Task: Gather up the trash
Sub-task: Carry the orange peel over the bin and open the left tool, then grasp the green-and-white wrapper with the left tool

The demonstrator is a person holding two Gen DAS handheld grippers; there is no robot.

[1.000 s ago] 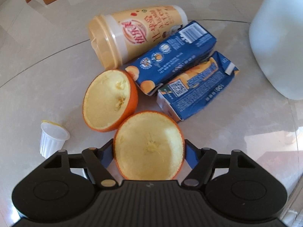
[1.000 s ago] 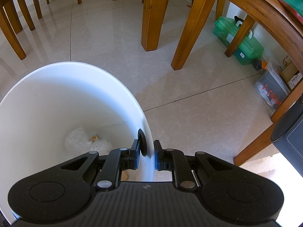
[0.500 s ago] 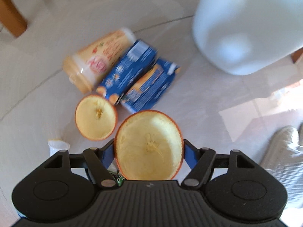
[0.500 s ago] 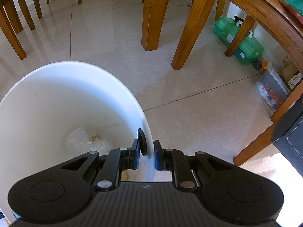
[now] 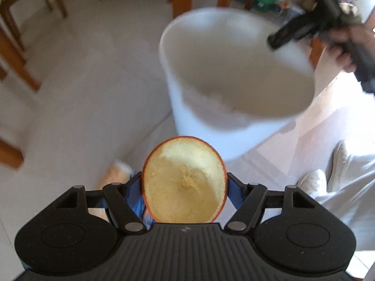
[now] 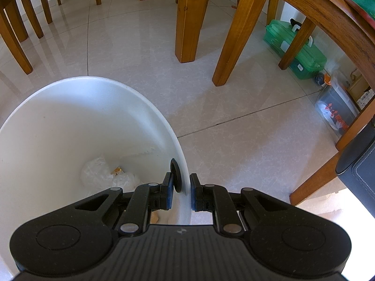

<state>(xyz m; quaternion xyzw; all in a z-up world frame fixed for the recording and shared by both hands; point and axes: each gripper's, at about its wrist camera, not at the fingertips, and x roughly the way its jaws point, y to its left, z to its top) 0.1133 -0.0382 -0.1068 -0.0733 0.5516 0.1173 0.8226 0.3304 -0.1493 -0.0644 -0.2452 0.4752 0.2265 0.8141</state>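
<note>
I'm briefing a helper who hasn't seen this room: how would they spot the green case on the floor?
From the white bin held at its rim by the right gripper, look past the wooden table legs toward the far right. The translucent green plastic case lies there on the tiled floor. Its colour and white latches set it apart from the clear box beside it.
</note>
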